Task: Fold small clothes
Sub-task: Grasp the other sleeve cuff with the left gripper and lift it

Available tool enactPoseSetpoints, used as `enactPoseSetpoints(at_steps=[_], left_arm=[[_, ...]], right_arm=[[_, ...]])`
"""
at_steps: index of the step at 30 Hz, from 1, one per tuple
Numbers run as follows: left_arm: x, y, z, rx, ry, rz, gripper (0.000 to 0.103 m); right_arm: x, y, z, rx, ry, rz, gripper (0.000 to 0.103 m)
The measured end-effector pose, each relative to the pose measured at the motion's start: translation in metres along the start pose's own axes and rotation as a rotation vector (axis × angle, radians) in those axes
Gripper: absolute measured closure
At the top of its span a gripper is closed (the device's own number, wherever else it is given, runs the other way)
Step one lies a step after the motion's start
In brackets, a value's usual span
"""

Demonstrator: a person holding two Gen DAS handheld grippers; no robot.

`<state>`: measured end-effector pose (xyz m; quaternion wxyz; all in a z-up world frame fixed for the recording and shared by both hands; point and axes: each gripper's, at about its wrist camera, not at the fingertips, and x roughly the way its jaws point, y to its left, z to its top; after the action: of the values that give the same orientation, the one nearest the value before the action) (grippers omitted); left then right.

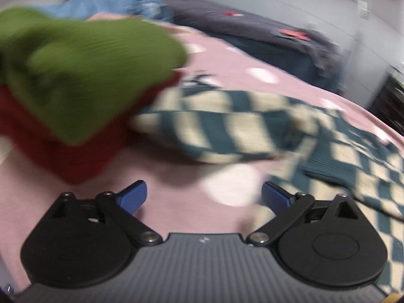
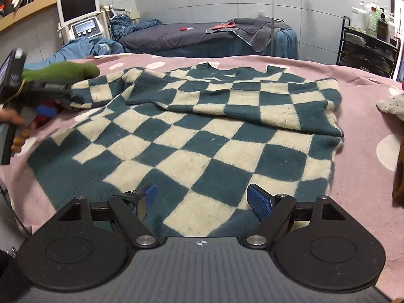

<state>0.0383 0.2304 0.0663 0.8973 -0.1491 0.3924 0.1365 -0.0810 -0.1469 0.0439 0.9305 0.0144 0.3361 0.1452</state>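
Note:
A teal and cream checkered sweater lies flat on the pink spotted bed cover, with both sleeves folded in across its chest. My right gripper hovers open over the sweater's hem, nothing between its pads. My left gripper is open over bare pink cover, just short of the sweater's folded sleeve. To its left sits a green garment stacked on a red one. The left wrist view is blurred. In the right wrist view, a person's hand holds the left tool beside the green garment.
A dark blue treatment bed with towels stands behind. A machine with a screen is at the back left and a black trolley with bottles at the back right. White dotted cloth and a brown garment lie at the right edge.

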Motion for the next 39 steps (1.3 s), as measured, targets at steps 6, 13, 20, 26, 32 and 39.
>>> enactPoseSetpoints(at_steps=[6,13,20,26,32,39], left_arm=[[0.024,0.016,0.025,-0.081,-0.022,0.032,0.036],[0.045,0.002,0.033,-0.146,-0.025,0.010,0.097],[0.002,-0.045,0.081,-0.027,-0.221,-0.044,0.098],[-0.035,-0.176,0.102,0.248,-0.275,-0.268,0.098],[-0.007,-0.299,-0.037,0.737,0.057,-0.443,0.092],[0.006,-0.265,-0.097,0.731,0.091,-0.366,0.029]], right_arm=[[0.001,0.008,-0.001,0.005,0.024,-0.002,0.000],[-0.003,0.014,-0.006,-0.013,0.034,-0.002,0.000],[-0.005,0.007,-0.006,0.029,0.027,0.007,0.000],[-0.007,0.009,-0.006,0.039,0.020,0.010,0.000],[-0.019,-0.005,-0.004,0.082,-0.007,-0.025,0.000],[-0.028,-0.026,0.003,0.113,-0.038,-0.047,0.000]])
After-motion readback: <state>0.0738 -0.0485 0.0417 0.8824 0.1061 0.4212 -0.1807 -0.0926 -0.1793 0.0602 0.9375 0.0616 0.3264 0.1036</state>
